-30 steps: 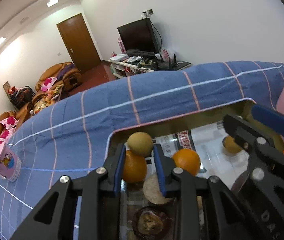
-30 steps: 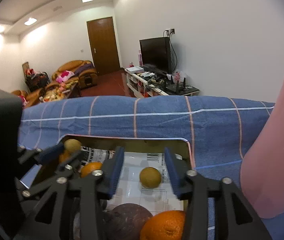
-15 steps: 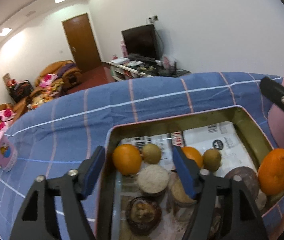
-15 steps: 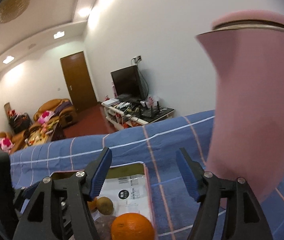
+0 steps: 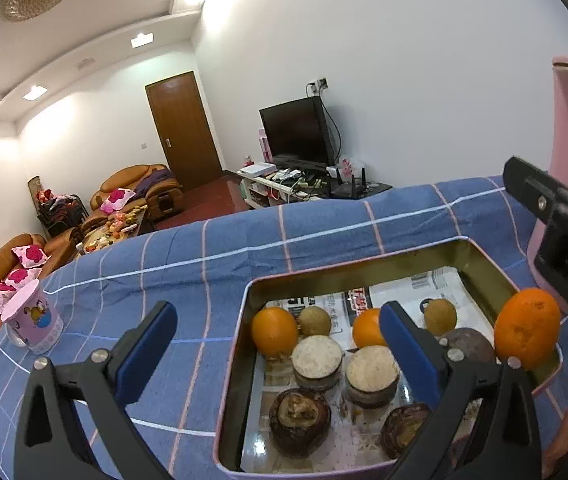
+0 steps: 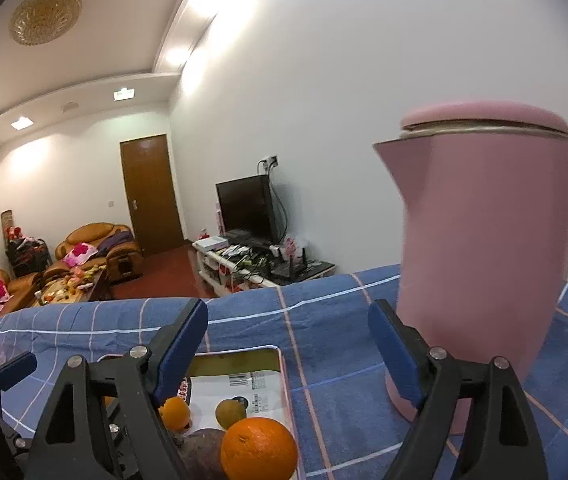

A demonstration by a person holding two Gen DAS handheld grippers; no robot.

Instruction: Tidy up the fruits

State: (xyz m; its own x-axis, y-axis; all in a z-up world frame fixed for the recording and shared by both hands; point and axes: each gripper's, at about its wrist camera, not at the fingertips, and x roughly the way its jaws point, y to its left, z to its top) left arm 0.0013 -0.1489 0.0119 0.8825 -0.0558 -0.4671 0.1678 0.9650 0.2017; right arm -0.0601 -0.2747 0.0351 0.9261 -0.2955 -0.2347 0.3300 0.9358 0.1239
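Both grippers hang clear of the tin tray (image 5: 244, 320), which sits on the blue checked cloth (image 5: 204, 256) over the counter, so the step in hand looks like a pause between placements, or possibly the end of the sorting. The left gripper (image 5: 280, 340) has its fingers spread wide with nothing between them, and the right gripper (image 6: 287, 344) is likewise wide open and empty. Inside the tray, two oranges (image 5: 274, 331) and two brown round fruits (image 5: 314, 321) lie toward its far side, cut taro-like pieces (image 5: 317, 358) sit in its middle and near side, and a third orange (image 5: 527, 327) rests at its right rim beside a dark purple fruit (image 5: 467, 344). A next move, if any, would call for choosing a fruit and coming down onto it with open fingers. Compared with a second ago, the left gripper has let go of the orange it was closed around, and both have lifted back; the pink kettle (image 6: 483, 248), right of the tray, now fills the right view.
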